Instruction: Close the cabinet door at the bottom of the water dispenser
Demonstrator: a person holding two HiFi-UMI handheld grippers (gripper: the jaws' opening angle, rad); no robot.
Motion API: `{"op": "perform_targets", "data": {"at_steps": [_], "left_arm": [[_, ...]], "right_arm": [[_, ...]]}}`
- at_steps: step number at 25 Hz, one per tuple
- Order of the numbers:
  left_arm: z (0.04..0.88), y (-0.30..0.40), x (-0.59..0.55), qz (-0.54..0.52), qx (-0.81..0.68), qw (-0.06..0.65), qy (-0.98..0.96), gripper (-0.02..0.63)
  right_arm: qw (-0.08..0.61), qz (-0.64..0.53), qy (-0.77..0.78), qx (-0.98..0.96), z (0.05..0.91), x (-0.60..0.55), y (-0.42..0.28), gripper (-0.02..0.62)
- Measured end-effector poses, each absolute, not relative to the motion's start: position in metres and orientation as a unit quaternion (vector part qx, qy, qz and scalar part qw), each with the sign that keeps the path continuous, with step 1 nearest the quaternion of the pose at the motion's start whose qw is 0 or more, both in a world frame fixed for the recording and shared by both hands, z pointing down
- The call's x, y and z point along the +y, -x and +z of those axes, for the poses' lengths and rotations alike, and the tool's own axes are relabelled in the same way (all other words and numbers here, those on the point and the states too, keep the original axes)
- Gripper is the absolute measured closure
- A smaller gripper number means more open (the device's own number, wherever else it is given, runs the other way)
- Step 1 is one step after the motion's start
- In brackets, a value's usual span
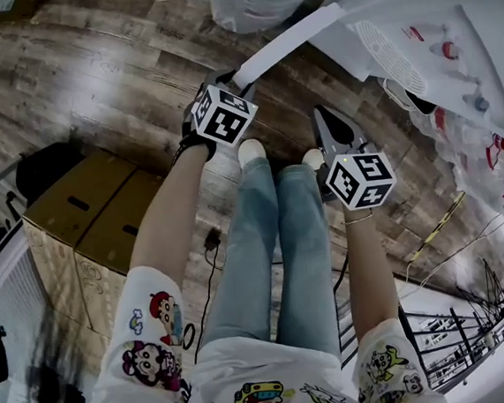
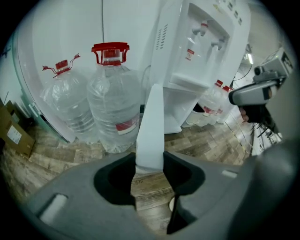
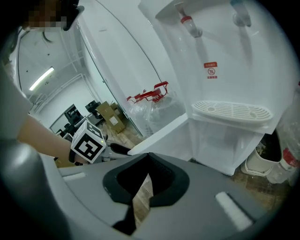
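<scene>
Item: cabinet door (image 2: pixel 151 126), white, thin panel, at the bottom of the water dispenser (image 2: pixel 201 56). It stood swung wide open over the wooden floor (image 1: pixel 90 88), one end at the dispenser's lower front corner and the other reaching out toward the person. The left gripper (image 2: pixel 149 159) was closed on the door's free end, a pad against each face and the panel's upper edge running away from the jaws toward the dispenser. The right gripper (image 3: pixel 146 164) was empty, its jaws brought together. It hung beside the door's inner face, near but not touching. Large water bottles (image 2: pixel 112 103) stood on the floor beyond the door's outer face, left of the dispenser. Judged handling: light, stiff and smooth plastic that would swing freely at its hinge. The faces looked slippery under a loose pinch, and the hinge was likely to strain if twisted. Best hold: the free end, farthest from the hinge, where the left pads already sat.
</scene>
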State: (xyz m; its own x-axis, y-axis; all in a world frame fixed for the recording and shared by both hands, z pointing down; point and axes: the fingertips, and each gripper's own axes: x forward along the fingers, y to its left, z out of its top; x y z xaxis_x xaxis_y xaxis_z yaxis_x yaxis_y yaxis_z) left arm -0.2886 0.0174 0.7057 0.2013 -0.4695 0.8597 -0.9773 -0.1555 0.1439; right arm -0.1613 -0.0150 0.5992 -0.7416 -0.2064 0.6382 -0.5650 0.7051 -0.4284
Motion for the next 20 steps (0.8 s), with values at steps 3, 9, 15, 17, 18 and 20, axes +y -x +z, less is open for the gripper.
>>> {"op": "perform_targets", "data": {"at_steps": [3,9,15,17,18,20], "left_arm": [[0.706,0.272,0.024,0.337,-0.535,0.378,-0.676,0.425],[0.707,0.244,0.03,0.33,-0.556,0.391,-0.656,0.425],[0.709,0.214,0.032,0.313,-0.581,0.408,-0.631,0.425],[0.709,0.203,0.031,0.306,-0.592,0.409,-0.623,0.425],[0.709,0.198,0.031,0.301,-0.598,0.408,-0.62,0.425],[0.709,0.186,0.03,0.291,-0.609,0.413,-0.611,0.424]], "right_arm": [[0.285,0.317,-0.227,-0.875,0.598,-0.01,0.143,0.588],[0.286,0.325,-0.243,-0.868,0.604,-0.009,0.097,0.588],[0.285,0.33,-0.244,-0.866,0.609,-0.012,0.058,0.588],[0.284,0.331,-0.243,-0.866,0.61,-0.013,0.045,0.588],[0.284,0.331,-0.243,-0.866,0.611,-0.013,0.038,0.588],[0.283,0.331,-0.244,-0.866,0.612,-0.015,0.025,0.588]]}}
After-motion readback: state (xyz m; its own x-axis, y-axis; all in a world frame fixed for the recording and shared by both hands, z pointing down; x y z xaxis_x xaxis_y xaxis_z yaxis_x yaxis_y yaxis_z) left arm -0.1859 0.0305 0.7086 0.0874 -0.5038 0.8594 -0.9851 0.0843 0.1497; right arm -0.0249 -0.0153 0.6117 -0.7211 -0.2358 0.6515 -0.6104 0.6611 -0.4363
